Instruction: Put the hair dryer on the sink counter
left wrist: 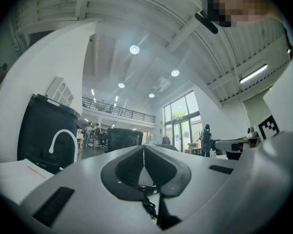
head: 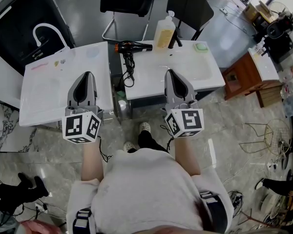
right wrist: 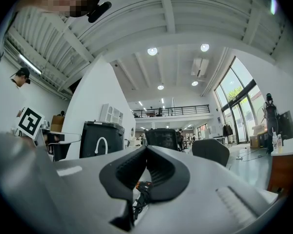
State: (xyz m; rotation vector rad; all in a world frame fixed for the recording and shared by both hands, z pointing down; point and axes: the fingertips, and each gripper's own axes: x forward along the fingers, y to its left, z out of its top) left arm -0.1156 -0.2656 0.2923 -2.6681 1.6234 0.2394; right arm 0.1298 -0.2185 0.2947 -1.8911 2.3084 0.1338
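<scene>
**A:** Where is the hair dryer (head: pixel 132 47) lying?

**B:** It is lying on its side at the far left corner of the right-hand counter (head: pixel 151 79). Its barrel is running along the far edge toward the pump bottle (head: pixel 164 33), and its handle is pointing back at me. The cord (head: pixel 128 73) is trailing toward the near edge and drooping off the left edge into the gap between the two counters.

**A:** And what are your jaws doing?

**B:** Both pairs are pressed together with nothing between them. I am holding the left gripper (head: pixel 88 74) over the right side of the left-hand counter (head: pixel 39 108), the one carrying the white faucet (head: pixel 49 33). The right gripper (head: pixel 170 72) is hovering over the near left part of the right-hand counter. Neither is touching the dryer, which is lying beyond both.

**A:** Which step are you in, then?

**B:** I am guessing here. Either the dryer is already sitting where it belongs and nothing is left to do, or I am about to carry it to the other counter. I cannot tell which.

**A:** If it is the second?

**B:** Then I am looking at opening the right jaws wide, reaching to the far corner and closing on the handle. I would be watching that the cord is not snagging on the counter's edge.
</scene>
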